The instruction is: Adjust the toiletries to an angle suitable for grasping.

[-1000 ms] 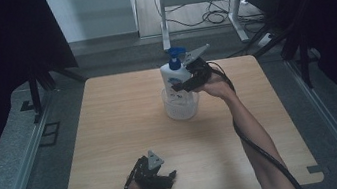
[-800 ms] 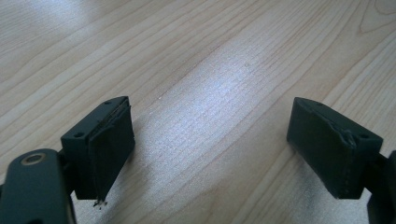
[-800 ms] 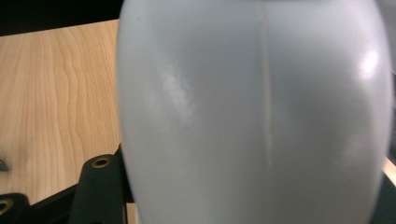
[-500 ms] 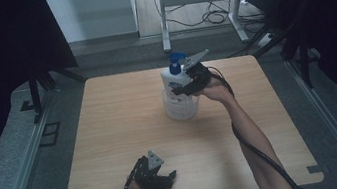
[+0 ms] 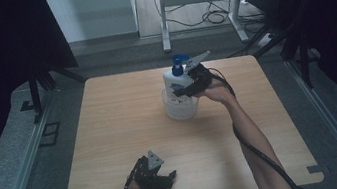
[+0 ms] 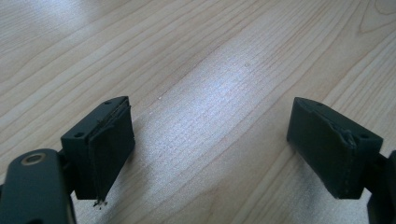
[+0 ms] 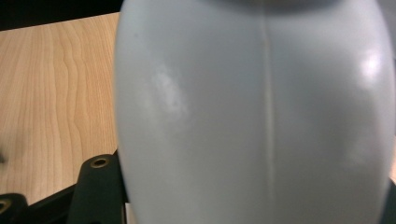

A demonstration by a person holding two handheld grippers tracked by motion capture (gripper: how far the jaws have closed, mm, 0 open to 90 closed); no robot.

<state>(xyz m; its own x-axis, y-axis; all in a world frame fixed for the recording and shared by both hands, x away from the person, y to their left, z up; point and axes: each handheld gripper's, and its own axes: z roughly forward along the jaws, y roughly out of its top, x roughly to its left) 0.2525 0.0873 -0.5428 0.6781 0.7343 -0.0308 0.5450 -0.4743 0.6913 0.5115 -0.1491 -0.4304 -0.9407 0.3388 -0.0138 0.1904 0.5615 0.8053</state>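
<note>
Nothing has moved: right gripper (image 5: 187,89) clamps the white bottle (image 5: 175,80); left gripper (image 5: 165,179) gapes, empty.

The right gripper (image 5: 185,91), clamped on the white plastic pump bottle (image 5: 174,79), has come down a little over the last second, and the hand (image 5: 216,92) behind it has dropped with it. The bottle has sunk along with the jaws. Its blue pump head (image 5: 179,61), above the gripper, now sits lower against the table's far edge. Its base, below the gripper, has gone further into the clear round plastic tub (image 5: 179,112). The grey plate (image 5: 199,60) on top of the gripper is lower as well.
</note>
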